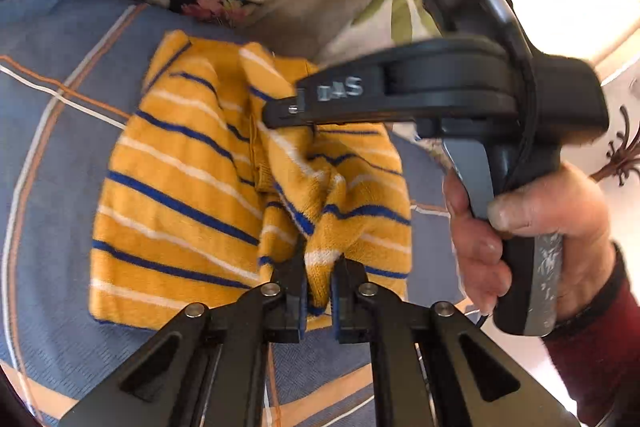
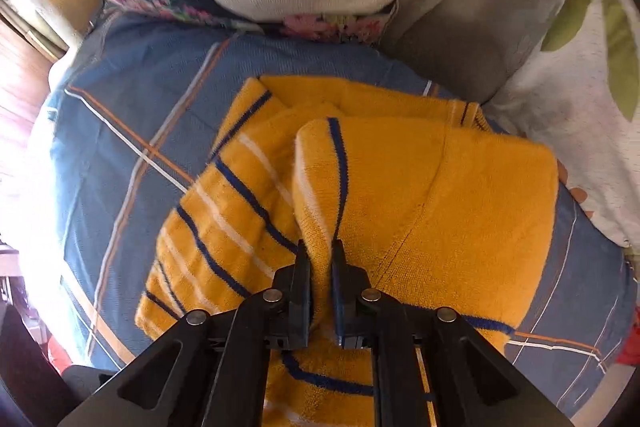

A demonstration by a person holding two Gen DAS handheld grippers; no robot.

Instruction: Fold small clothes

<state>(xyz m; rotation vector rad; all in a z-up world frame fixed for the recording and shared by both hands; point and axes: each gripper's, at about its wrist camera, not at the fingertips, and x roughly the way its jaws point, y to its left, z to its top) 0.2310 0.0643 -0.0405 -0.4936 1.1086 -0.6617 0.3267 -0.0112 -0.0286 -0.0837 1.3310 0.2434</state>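
A bed covered by a blue-grey sheet with orange and white lines (image 2: 132, 131), cushions behind, carries the yellow terry garment with blue and white stripes (image 1: 180, 195). My left claw (image 1: 319, 287) and right claw (image 2: 320, 291) are each closed on a raised pinch of it. One flap appears folded over; flattening and further folds remain.

You can read only one marking: raised silver letters that look like "DAS", the first letter blurred, on the side of the black plastic right gripper (image 1: 280, 111) as it reaches across the left wrist view. Nothing you can read shows in the right wrist view, and no numbers, labels or signs stand on any cloth in either view.
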